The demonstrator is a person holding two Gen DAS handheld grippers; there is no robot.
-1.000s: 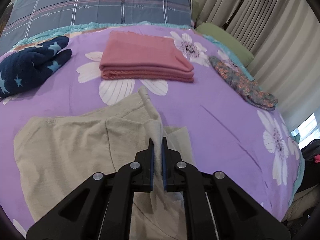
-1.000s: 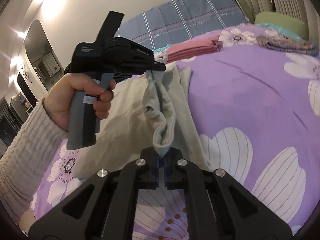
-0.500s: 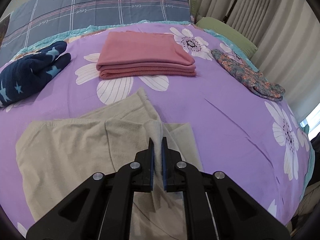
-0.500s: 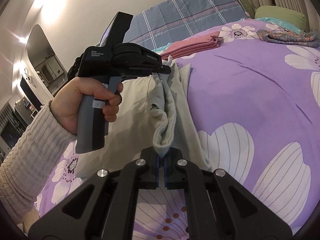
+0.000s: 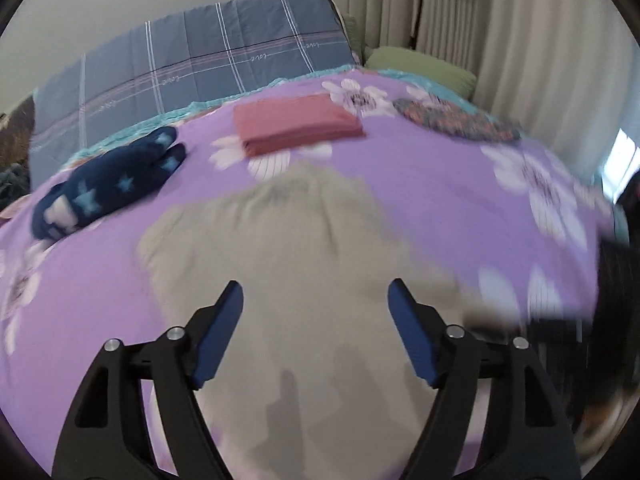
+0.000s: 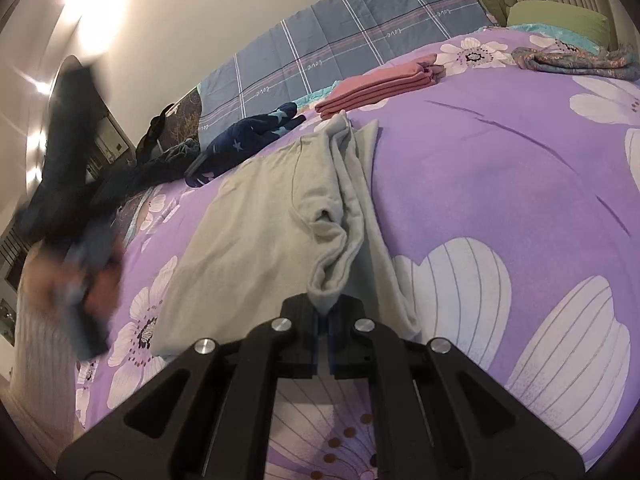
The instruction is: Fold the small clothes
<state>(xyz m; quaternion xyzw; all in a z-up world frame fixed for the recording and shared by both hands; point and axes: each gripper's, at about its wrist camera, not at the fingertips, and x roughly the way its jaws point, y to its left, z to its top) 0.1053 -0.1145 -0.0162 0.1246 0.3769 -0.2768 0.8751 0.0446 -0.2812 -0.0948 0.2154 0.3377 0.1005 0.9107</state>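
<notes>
My left gripper [image 5: 316,304] is opening, its jaws already wide apart with nothing between them; the beige garment [image 5: 304,264] lies flat below and ahead of them on the purple bedspread [image 5: 460,200]. I judge this jaw has let go so the edge can settle where the fold wants it. From my right side that gripper shows only as a blur off to the left, gripped by a hand [image 6: 96,280] clear of the cloth.

Ahead of my left jaws and well apart from them lie a navy star-patterned piece [image 5: 108,188], then a folded pink stack [image 5: 296,124], then a multicoloured knit piece [image 5: 456,124]: likely one pile done and others waiting.

My right gripper [image 6: 324,320] is clamped on a bunched corner of the beige garment [image 6: 248,232], jaws together with the fabric rising just above them. A rumpled ridge runs away from that pinch toward the pink stack [image 6: 380,84]. I judge I hold this end to keep the crease anchored.
</notes>
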